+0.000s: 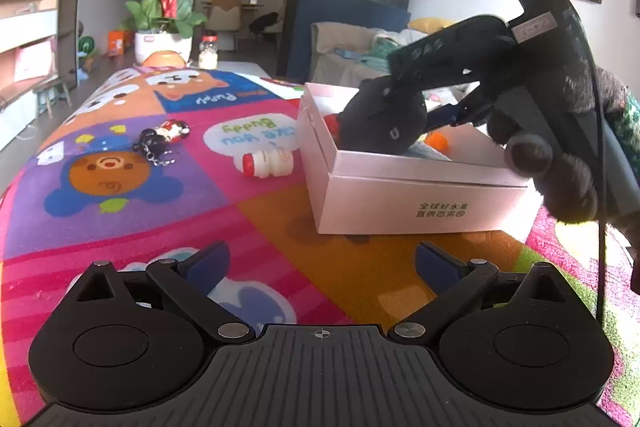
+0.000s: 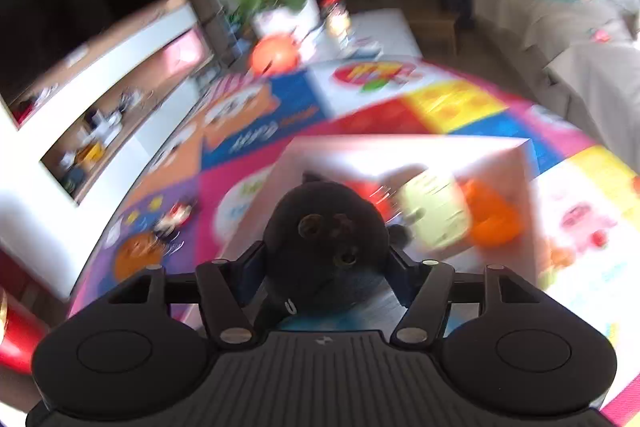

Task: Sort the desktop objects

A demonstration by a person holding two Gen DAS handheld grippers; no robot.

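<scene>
A white cardboard box (image 1: 420, 195) stands on the colourful mat. My right gripper (image 1: 440, 121) is shut on a black round plush toy (image 1: 384, 123) and holds it over the box's open top. In the blurred right wrist view the plush toy (image 2: 326, 231) sits between the fingers above the box (image 2: 400, 151), which holds an orange ball (image 2: 494, 219), a pale green item (image 2: 434, 215) and something red. My left gripper (image 1: 320, 263) is open and empty, low over the mat in front of the box. A small white bottle with a red cap (image 1: 267, 161) and a figure keychain (image 1: 162, 139) lie left of the box.
A potted orchid (image 1: 164, 7), a jar (image 1: 208, 51) and an orange bowl (image 1: 165, 59) stand at the mat's far end. A sofa (image 1: 360, 47) lies behind the box. A TV cabinet (image 2: 100, 99) runs along the left.
</scene>
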